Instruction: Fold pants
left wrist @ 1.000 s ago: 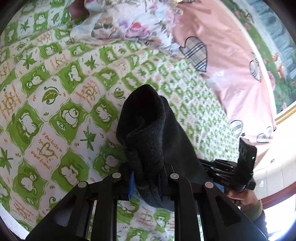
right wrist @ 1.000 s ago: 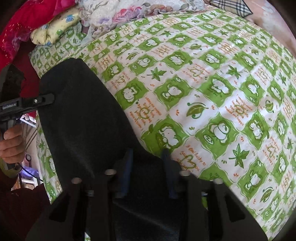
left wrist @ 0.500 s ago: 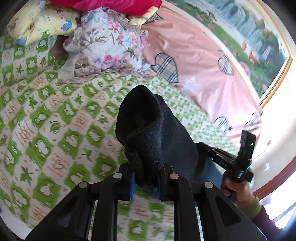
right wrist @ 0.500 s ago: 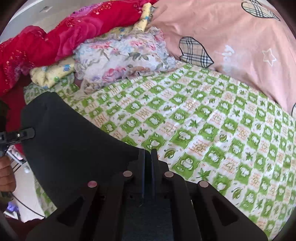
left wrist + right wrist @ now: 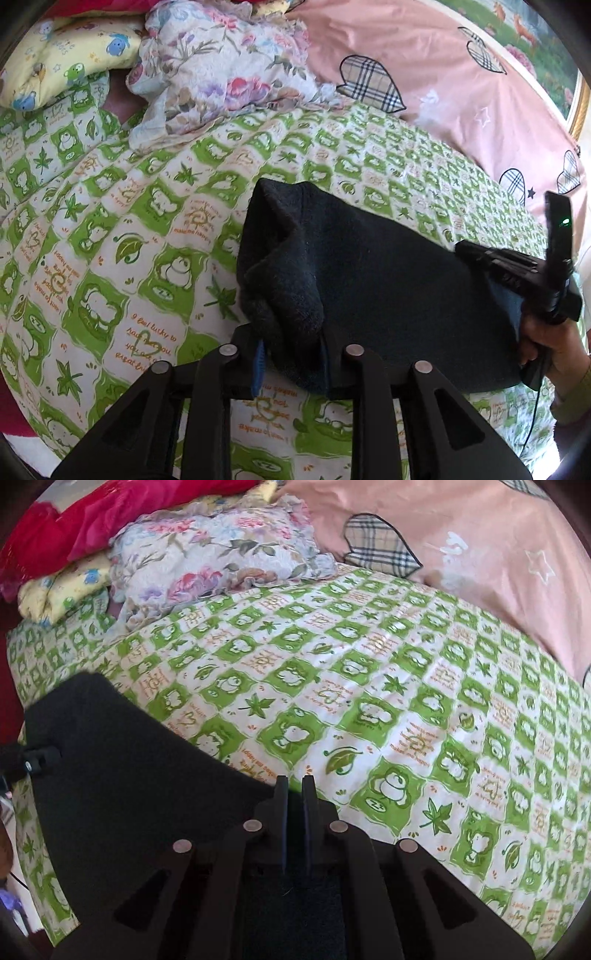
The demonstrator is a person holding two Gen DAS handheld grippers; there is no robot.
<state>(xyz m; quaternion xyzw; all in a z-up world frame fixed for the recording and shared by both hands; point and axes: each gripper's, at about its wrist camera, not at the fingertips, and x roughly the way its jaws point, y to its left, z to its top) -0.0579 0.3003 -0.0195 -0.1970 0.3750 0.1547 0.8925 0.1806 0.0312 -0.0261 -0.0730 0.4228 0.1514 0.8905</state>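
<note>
The black pants (image 5: 369,280) hang stretched between my two grippers over the green-and-white patterned bed sheet (image 5: 110,258). My left gripper (image 5: 291,365) is shut on a bunched edge of the pants that sticks up between its fingers. My right gripper (image 5: 294,794) is shut on the other edge; the cloth (image 5: 129,775) spreads left from it as a flat dark sheet. In the left wrist view the right gripper (image 5: 524,273) and the hand holding it show at the right. The left gripper's tip (image 5: 37,760) shows at the left edge of the right wrist view.
A floral pillow (image 5: 221,66) and a yellow cartoon pillow (image 5: 62,48) lie at the head of the bed. A red blanket (image 5: 110,520) lies behind them. A pink quilt with plaid hearts (image 5: 443,85) runs along the far side.
Both grippers have come down closer to the bed with the pants still held. The pants now hang spread wider between them.
</note>
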